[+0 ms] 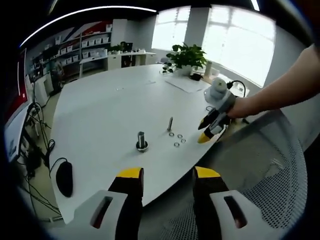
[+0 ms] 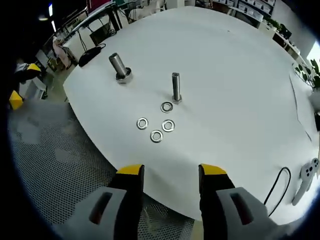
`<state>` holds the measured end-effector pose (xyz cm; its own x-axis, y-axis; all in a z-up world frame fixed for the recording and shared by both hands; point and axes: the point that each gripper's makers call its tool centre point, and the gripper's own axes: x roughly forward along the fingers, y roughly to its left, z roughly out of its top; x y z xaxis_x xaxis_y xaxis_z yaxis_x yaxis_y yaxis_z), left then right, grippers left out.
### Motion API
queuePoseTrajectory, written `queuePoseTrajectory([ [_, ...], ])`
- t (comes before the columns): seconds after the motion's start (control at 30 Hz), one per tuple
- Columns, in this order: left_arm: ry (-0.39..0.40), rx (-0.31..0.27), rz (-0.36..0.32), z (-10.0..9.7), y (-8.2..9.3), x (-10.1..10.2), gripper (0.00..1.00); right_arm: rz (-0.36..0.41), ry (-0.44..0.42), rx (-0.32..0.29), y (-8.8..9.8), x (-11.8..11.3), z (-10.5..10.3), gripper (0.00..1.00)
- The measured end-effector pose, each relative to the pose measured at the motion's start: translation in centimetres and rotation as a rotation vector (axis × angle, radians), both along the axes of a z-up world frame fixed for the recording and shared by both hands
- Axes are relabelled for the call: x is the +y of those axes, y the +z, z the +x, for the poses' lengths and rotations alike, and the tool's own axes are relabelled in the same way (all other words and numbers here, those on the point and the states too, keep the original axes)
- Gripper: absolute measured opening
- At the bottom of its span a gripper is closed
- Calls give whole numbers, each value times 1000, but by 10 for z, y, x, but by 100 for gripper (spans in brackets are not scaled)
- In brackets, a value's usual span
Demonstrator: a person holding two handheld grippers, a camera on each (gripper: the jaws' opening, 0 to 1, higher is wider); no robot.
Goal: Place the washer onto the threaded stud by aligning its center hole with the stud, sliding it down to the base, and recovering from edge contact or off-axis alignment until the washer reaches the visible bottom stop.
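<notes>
Judging by the layout, nothing was done yet: four washers (image 2: 156, 121) lay loose on the white table (image 2: 235, 90) just beside the thin threaded stud (image 2: 176, 87), its shank bare. Right gripper (image 2: 167, 176) hovered near w/ jaws apart, empty; left gripper (image 1: 164, 177) likewise released. Pickup, alignment, seating all remained.

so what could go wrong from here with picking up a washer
1. The four flat silver washers lie close together on the white table, so the open right gripper may nudge or grab two.
2. They lie flat, so a grip could slip.
3. The thin upright threaded stud stands free beside them and might tip on off-axis contact.
</notes>
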<state>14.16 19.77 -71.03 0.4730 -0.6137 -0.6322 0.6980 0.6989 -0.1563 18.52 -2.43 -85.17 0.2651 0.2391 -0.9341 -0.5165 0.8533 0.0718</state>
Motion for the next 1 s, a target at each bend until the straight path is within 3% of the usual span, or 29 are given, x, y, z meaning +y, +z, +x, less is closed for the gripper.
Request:
queuePoseTrajectory([
  [0.13, 0, 4, 10, 0, -2, 0, 37, 19, 4, -32, -1, 9, 7, 42],
  [0.37, 1, 16, 23, -1, -5, 2, 36, 6, 8, -18, -16, 10, 7, 40],
  [0.6, 1, 23, 33, -1, -7, 3, 36, 11, 12, -42, -15, 12, 15, 34],
  [0.63, 5, 22, 37, -1, -8, 4, 36, 5, 25, -40, -15, 12, 15, 34],
  [0.77, 10, 20, 46, 1, -9, 5, 36, -99, 244, -41, -16, 19, 12, 32],
  [1.0, 9, 24, 62, -1, -12, 6, 35, -71, 229, -21, -18, 31, 23, 33],
])
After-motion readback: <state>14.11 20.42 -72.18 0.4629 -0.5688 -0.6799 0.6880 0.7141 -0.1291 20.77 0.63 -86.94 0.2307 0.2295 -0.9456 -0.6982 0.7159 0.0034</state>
